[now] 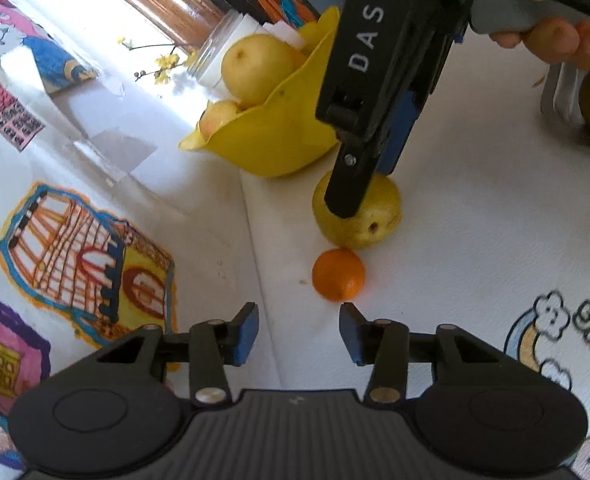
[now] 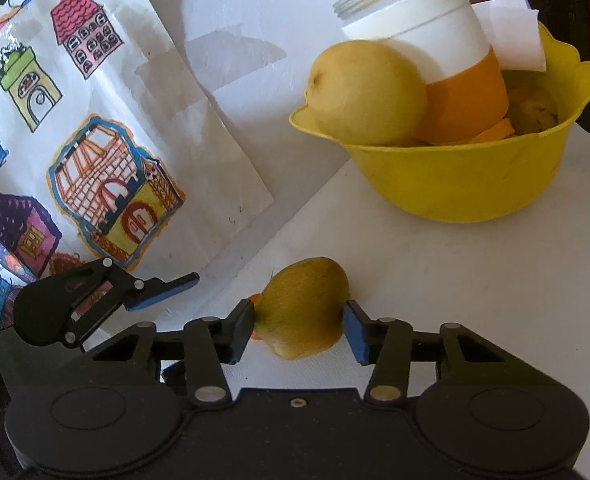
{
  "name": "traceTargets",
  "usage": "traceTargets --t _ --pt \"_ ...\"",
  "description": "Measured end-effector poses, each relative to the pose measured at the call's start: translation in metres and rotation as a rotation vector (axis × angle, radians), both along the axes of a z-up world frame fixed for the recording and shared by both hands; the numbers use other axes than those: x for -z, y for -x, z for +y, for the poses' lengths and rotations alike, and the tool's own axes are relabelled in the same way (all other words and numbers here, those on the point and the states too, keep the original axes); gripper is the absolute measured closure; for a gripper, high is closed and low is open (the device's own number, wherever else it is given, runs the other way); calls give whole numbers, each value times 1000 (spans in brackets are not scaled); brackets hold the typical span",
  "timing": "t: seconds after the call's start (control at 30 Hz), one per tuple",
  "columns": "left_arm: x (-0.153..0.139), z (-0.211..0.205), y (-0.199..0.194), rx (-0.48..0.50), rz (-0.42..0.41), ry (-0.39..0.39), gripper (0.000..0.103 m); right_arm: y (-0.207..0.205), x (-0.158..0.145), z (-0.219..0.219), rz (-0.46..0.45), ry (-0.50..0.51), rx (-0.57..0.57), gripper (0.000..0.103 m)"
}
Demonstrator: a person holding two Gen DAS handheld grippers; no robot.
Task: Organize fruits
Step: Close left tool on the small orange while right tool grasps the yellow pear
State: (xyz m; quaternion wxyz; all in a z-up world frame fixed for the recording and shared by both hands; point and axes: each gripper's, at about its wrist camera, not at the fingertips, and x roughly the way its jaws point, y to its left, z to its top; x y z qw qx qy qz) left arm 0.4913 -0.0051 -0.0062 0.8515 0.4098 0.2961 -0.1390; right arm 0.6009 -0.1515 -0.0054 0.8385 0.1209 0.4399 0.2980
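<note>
Pear [image 2: 305, 309] is sitting between your right gripper's [image 2: 299, 320] pads, both touching. Squeeze gently, lift straight, carry forward-right to the bowl [image 2: 455, 184]. Your left gripper [image 1: 299, 332] is hanging open behind the orange [image 1: 338, 274].

Right gripper [image 2: 299, 326]: fingers closing on a yellow pear [image 2: 305, 314]; both pads touching its sides
Pear: sitting on the white tabletop [image 2: 455, 280]; an orange fruit [image 2: 255, 300] peeking out behind it
Yellow bowl [image 2: 455, 184]: holding another pear [image 2: 367, 92]; a white-and-orange cup [image 2: 447, 68] leaning inside
Left gripper [image 2: 163, 292]: lying at the left, over the house-print cloth [image 2: 75, 120]
</note>
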Motion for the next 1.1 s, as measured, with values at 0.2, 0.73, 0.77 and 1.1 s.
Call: traceTargets --t 0.2,0.73,0.77,1.1 --pt "3 -9 -6 35 4 6 53 -2 -3 -8 4 -10 6 58" --pt "11 -8 -19 23 31 123 68 -9 0 -10 26 -51 58 51" --pt "11 -7 -19 20 33 137 69 -10 0 -10 29 -52 64 51" --pt "7 0 -15 -46 48 203 71 -11 8 -6 49 -50 79 49"
